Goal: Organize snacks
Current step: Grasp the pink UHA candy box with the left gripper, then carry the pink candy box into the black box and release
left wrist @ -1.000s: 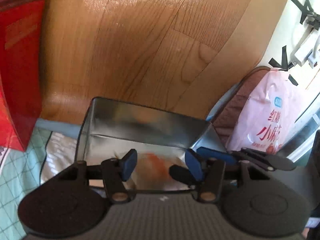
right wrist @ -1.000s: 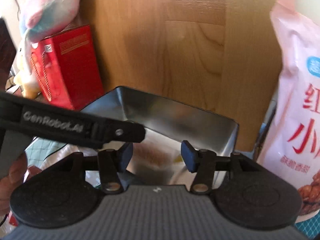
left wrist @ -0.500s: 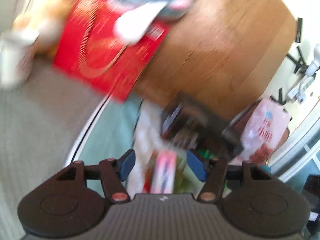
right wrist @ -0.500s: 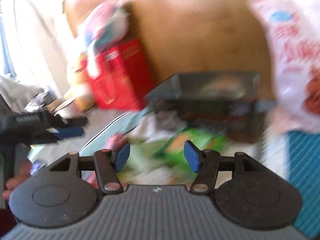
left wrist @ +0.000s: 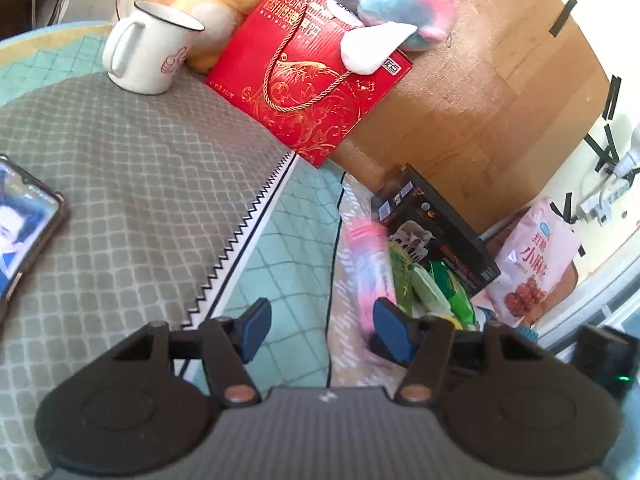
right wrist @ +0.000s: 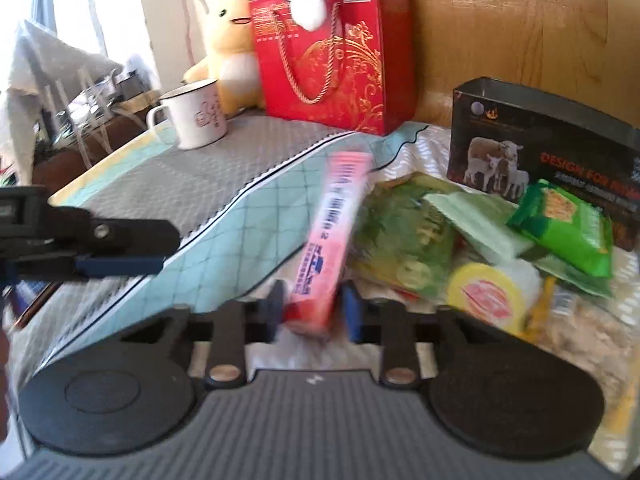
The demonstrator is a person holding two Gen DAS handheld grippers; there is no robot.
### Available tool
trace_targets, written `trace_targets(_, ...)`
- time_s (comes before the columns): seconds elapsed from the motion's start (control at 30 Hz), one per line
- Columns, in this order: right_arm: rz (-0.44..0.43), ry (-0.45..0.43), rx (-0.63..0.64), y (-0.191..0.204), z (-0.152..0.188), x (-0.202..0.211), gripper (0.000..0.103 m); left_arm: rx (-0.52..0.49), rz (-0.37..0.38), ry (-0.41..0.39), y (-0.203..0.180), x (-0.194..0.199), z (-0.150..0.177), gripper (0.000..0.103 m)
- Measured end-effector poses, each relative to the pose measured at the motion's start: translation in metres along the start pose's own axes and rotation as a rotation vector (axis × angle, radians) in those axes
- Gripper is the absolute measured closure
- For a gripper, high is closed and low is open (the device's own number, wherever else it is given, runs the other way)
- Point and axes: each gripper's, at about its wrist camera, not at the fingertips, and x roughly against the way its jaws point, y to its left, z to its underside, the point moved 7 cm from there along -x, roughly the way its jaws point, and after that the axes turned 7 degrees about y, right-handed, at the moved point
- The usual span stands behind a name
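A black tin box (right wrist: 544,156) with a sheep picture stands at the back right, also in the left wrist view (left wrist: 440,224). In front of it lies a heap of snacks: green packets (right wrist: 560,220), a yellow round pack (right wrist: 486,294), a leafy green bag (right wrist: 404,236). My right gripper (right wrist: 314,312) is shut on the near end of a long pink snack pack (right wrist: 336,224), which slants up and away, blurred. My left gripper (left wrist: 320,326) is open and empty above the teal cloth, left of the heap; it shows at the left in the right wrist view (right wrist: 120,248).
A red gift box (left wrist: 308,68) with plush toys (left wrist: 400,4) stands at the back against a wooden board (left wrist: 480,80). A white mug (left wrist: 148,52) sits on the grey mat (left wrist: 140,184). A phone (left wrist: 20,220) lies at far left. A pink bag (left wrist: 536,264) leans at right.
Both grippers pulled back from the open tin box. The right gripper has closed on the pink snack pack. The left gripper stays open.
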Motion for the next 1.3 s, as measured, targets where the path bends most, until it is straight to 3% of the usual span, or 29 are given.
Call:
trace_targets(0.1, -0.048, 0.072, 0.103, -0.004, 0.027, 0.031, 0.077, -0.009, 0.031, 0.013, 0.001, 0.003, 0.002, 0.045)
trace_targets(0.2, 0.051, 0.121, 0.208, -0.022, 0.060, 0.060, 0.076, -0.031, 0.046, 0.039, -0.008, -0.006, 0.005, 0.045)
trace_targets(0.27, 0.176, 0.092, 0.218, -0.039, 0.073, 0.078, 0.062, -0.046, 0.055, 0.067, -0.018, -0.017, 0.008, 0.045)
trace_targets(0.3, 0.223, 0.069, 0.198, -0.047, 0.078, 0.086, 0.049, -0.055, 0.061, 0.078, -0.023, -0.021, 0.009, 0.045)
trace_targets(0.33, 0.245, 0.049, 0.159, -0.055, 0.083, 0.096, 0.047, -0.073, 0.067, 0.089, -0.031, -0.027, 0.010, 0.045)
trace_targets(0.47, 0.216, -0.030, -0.013, -0.064, 0.102, 0.118, 0.047, -0.167, 0.078, 0.119, -0.064, -0.042, 0.016, 0.043)
trace_targets(0.67, 0.170, -0.119, -0.161, -0.066, 0.110, 0.118, 0.047, -0.248, 0.067, 0.190, -0.093, -0.061, 0.036, 0.042)
trace_targets(0.87, 0.170, -0.097, -0.157, -0.063, 0.107, 0.095, 0.051, -0.307, 0.036, 0.221, -0.107, -0.075, 0.059, 0.050)
trace_targets(0.9, 0.172, -0.094, -0.152, -0.061, 0.107, 0.091, 0.062, -0.320, 0.041, 0.213, -0.109, -0.077, 0.062, 0.055)
trace_targets(0.97, 0.176, -0.106, -0.124, -0.055, 0.106, 0.089, 0.073, -0.346, 0.059, 0.222, -0.114, -0.080, 0.066, 0.061)
trace_targets(1.3, 0.208, -0.140, -0.090, -0.056, 0.093, 0.092, 0.072, -0.361, 0.076, 0.209, -0.121, -0.072, 0.063, 0.063)
